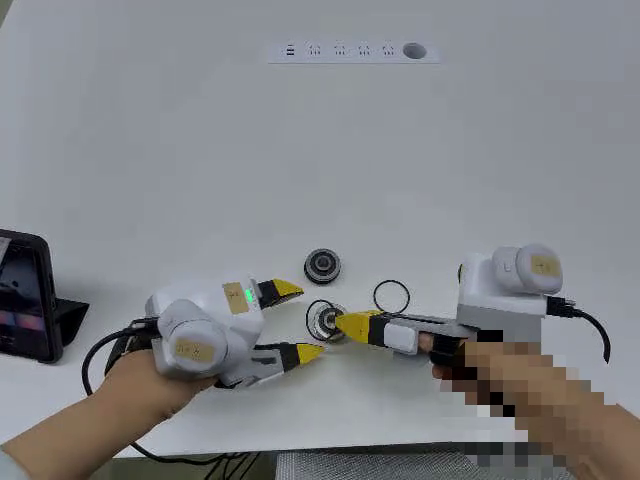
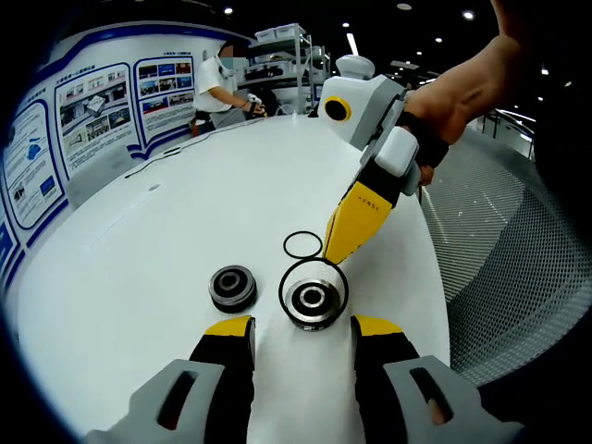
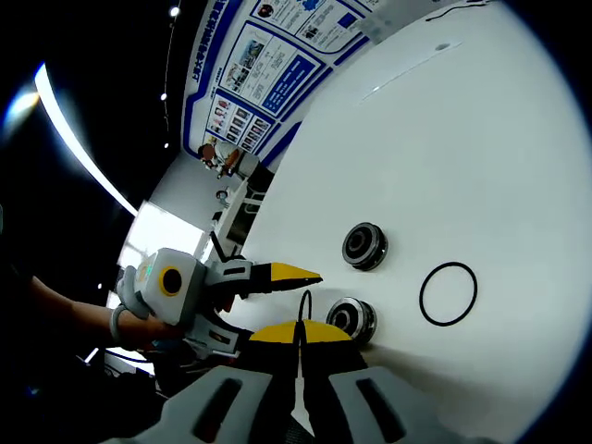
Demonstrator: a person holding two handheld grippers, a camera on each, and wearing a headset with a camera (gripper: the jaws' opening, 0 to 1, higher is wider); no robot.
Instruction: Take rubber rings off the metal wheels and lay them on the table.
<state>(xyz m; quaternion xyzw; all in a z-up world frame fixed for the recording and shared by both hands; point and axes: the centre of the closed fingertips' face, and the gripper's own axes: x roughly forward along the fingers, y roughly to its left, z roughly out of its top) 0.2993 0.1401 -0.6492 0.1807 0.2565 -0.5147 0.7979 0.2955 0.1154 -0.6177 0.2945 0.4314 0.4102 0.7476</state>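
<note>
As the right hand-held gripper [image 1: 345, 324] comes in from the right of the head view with its jaws pressed together, it's pinching the rubber ring [image 2: 281, 291] at the near metal wheel [image 1: 326, 322], and that ring stands loose, wider than the wheel. Lower left, the left hand-held gripper [image 1: 312, 320] is spread wide and empty, the wheel just ahead of its tips. Above sits a second wheel [image 1: 322, 265] with a dark band, and to the right a freed ring [image 1: 391, 296] lies flat on the white tabletop [image 1: 200, 150].
</note>
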